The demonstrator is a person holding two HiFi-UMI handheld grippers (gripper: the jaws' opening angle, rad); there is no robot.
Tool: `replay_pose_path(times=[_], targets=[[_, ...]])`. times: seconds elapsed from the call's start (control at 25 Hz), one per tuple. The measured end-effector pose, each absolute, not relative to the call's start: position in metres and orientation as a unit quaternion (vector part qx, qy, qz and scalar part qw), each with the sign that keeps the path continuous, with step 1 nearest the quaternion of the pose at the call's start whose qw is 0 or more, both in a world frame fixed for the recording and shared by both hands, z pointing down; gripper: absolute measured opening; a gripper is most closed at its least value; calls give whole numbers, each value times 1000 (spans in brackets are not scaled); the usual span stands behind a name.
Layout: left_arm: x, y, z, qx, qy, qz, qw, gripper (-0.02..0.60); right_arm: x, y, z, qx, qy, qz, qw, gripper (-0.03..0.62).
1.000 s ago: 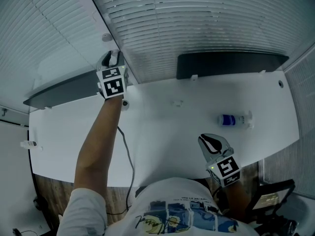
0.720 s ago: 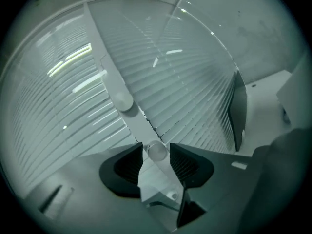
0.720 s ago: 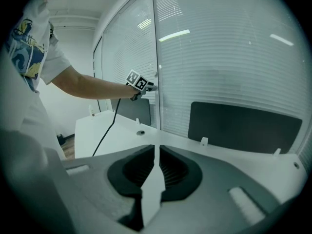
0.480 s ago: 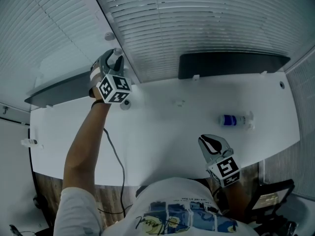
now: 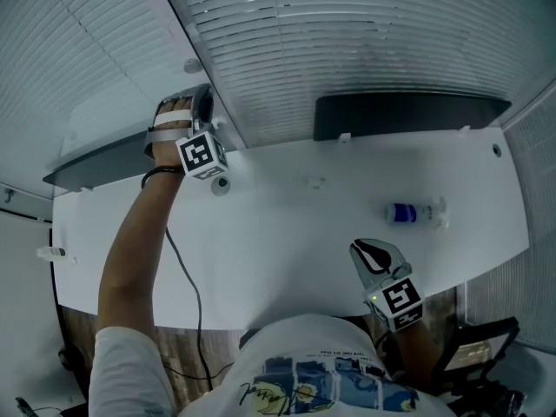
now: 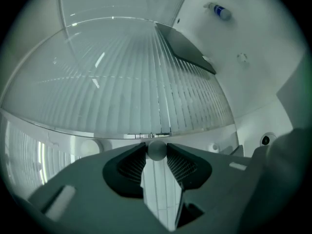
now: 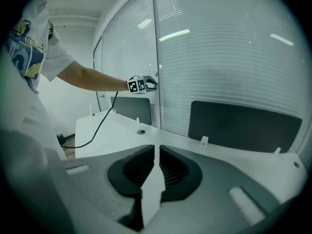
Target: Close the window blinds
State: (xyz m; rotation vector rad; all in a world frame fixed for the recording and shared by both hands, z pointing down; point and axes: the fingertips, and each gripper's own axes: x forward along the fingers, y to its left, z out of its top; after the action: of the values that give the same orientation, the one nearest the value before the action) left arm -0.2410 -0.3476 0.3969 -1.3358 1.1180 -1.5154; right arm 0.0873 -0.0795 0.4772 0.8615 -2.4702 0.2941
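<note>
White slatted blinds (image 5: 347,33) cover the windows behind the desk; their slats look nearly flat against the glass (image 6: 122,82). My left gripper (image 5: 198,102) is raised at the corner post between two windows. Its jaws (image 6: 157,155) are closing on the round end of the blinds' wand (image 6: 156,148), which sits between the tips and touches both. My right gripper (image 5: 373,254) hangs low near the desk's front edge, shut and empty (image 7: 155,150). In the right gripper view the left gripper (image 7: 146,84) shows against the blinds (image 7: 229,48).
A white desk (image 5: 295,233) runs under the windows, with a small bottle (image 5: 404,212) lying at its right. Dark panels (image 5: 408,111) stand along its back edge. A black cable (image 5: 187,285) trails down below my left arm. A grommet (image 5: 221,183) sits below the left gripper.
My left hand has rolled to the left at the window post, turning the marker cube. The right gripper has stayed still.
</note>
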Motion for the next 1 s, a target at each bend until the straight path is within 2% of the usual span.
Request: replay_pose_path(times=[0.2,0.48,1.0], targets=[[-243,-348,393,-536,466,-583,394,137,86,-81,477,317,-908,108,251,20],[-245,-348,389,-572,531,-529,334,135,86,-80,476,316,-909,107,251,21],[-254,-347,379,-641,699,-298,110,132,86,-81,475,318,-908,108,250,21]])
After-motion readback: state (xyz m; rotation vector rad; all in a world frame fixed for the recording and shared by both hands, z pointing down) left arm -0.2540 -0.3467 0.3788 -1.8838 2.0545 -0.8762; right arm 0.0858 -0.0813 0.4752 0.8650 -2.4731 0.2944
